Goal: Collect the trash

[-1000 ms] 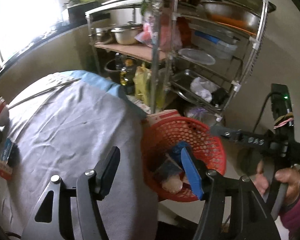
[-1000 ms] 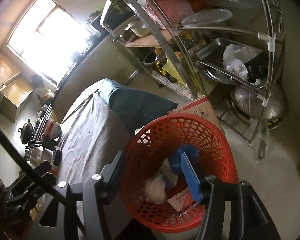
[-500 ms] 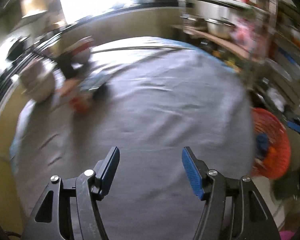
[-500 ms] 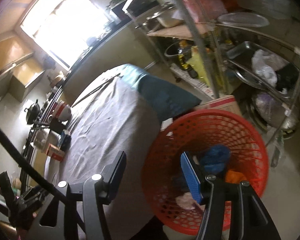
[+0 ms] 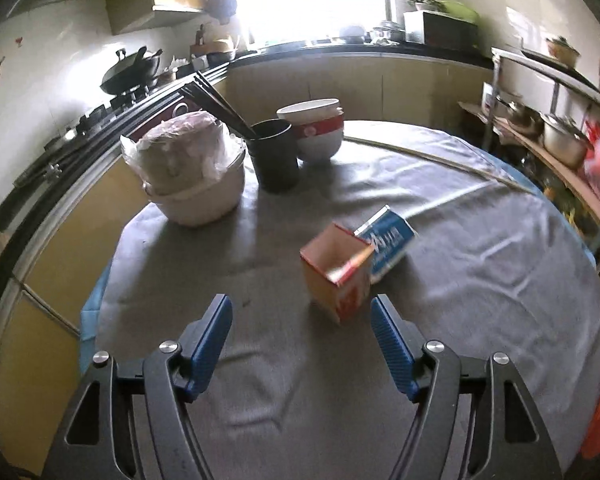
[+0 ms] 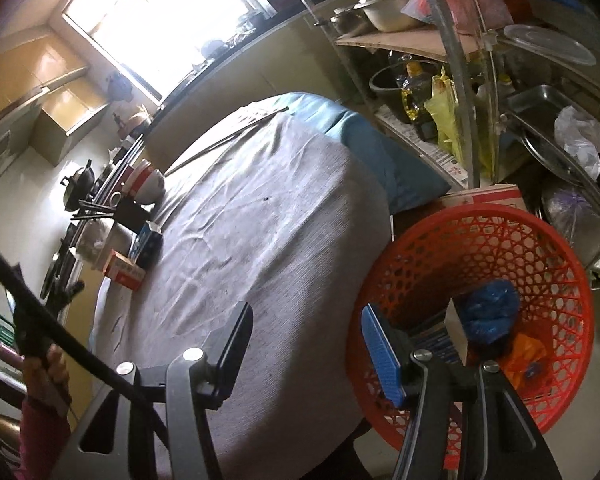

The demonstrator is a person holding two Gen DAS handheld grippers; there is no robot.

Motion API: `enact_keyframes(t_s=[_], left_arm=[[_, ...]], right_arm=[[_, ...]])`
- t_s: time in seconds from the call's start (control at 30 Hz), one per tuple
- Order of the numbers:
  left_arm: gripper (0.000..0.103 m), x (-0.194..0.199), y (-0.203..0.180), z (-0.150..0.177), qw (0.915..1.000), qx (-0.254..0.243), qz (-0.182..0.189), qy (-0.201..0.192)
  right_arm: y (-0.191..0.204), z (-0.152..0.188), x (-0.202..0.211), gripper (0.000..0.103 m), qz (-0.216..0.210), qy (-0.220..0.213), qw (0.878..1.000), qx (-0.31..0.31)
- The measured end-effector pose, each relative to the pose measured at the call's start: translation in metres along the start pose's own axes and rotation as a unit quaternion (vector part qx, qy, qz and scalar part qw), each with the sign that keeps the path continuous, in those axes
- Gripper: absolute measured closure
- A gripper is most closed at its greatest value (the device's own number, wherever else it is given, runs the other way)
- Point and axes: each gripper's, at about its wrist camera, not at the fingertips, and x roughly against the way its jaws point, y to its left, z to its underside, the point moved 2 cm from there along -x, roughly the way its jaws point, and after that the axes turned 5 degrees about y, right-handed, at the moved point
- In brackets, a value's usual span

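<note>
An open orange-and-red carton [image 5: 337, 273] lies on the grey tablecloth [image 5: 292, 380], with a blue-and-white carton [image 5: 389, 237] touching it behind. My left gripper [image 5: 301, 346] is open and empty, just short of the orange carton. Both cartons show small in the right wrist view [image 6: 125, 269] at the table's far left edge. My right gripper [image 6: 308, 350] is open and empty above the table edge, beside the red mesh basket [image 6: 548, 248], which holds a blue crumpled bag [image 6: 490, 312], an orange wrapper [image 6: 526, 356] and a box.
A bag-covered pot [image 5: 192, 176], a black cup with chopsticks [image 5: 274, 156] and stacked bowls [image 5: 316, 128] stand at the table's back. A metal rack [image 6: 472, 92] with pans and bottles stands behind the basket. A cardboard box [image 6: 484, 198] sits by the basket.
My left gripper has swung from the basket leftward to face the table and now points at the two cartons. My right gripper has drifted left from over the basket toward the table edge.
</note>
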Motion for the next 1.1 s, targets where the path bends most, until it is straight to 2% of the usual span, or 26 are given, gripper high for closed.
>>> enact_keyframes(t_s=[0.07, 0.23, 0.37, 0.43, 0.53, 0.63, 0.7, 0.73, 0.77, 0.83, 0.93, 1.1], left_arm=[[0.031, -0.010, -0.001, -0.009, 0.9999, -0.002, 0.015, 0.006], [0.030, -0.020, -0.012, -0.026, 0.9995, -0.024, 0.021, 0.009], [0.025, -0.037, -0.022, -0.051, 0.9988, -0.030, 0.027, 0.026], [0.025, -0.053, -0.023, -0.065, 0.9989, -0.020, 0.015, 0.039], [0.025, -0.081, -0.015, -0.075, 0.9957, 0.021, 0.030, 0.085], [0.025, -0.099, -0.002, -0.076, 0.9887, 0.075, 0.058, 0.116], [0.036, -0.105, 0.003, -0.071, 0.9841, 0.095, 0.074, 0.131], [0.049, -0.107, 0.004, -0.067, 0.9820, 0.103, 0.081, 0.137], [0.055, -0.108, 0.004, -0.063, 0.9801, 0.106, 0.087, 0.144], [0.057, -0.103, 0.006, -0.054, 0.9779, 0.111, 0.107, 0.141], [0.063, -0.087, 0.008, -0.041, 0.9777, 0.108, 0.117, 0.137], [0.063, -0.045, 0.006, -0.002, 0.9799, 0.087, 0.134, 0.119]], right_arm=[[0.000, 0.000, -0.003, 0.042, 0.000, 0.004, 1.000, -0.002], [0.000, 0.001, -0.011, 0.042, 0.001, 0.014, 1.000, 0.000], [0.004, 0.003, -0.022, 0.042, -0.006, 0.029, 1.000, -0.001], [0.009, 0.005, -0.025, 0.042, -0.008, 0.033, 0.999, 0.006], [0.016, 0.009, -0.028, 0.042, -0.011, 0.038, 0.999, 0.017], [0.019, 0.013, -0.031, 0.042, -0.011, 0.044, 0.999, 0.022], [0.021, 0.015, -0.034, 0.042, -0.012, 0.050, 0.998, 0.024], [0.022, 0.016, -0.036, 0.042, -0.012, 0.051, 0.998, 0.025], [0.023, 0.016, -0.037, 0.042, -0.014, 0.053, 0.998, 0.026], [0.027, 0.018, -0.038, 0.042, -0.017, 0.055, 0.998, 0.030], [0.030, 0.019, -0.039, 0.042, -0.022, 0.057, 0.997, 0.036], [0.042, 0.023, -0.042, 0.042, -0.028, 0.062, 0.997, 0.049]])
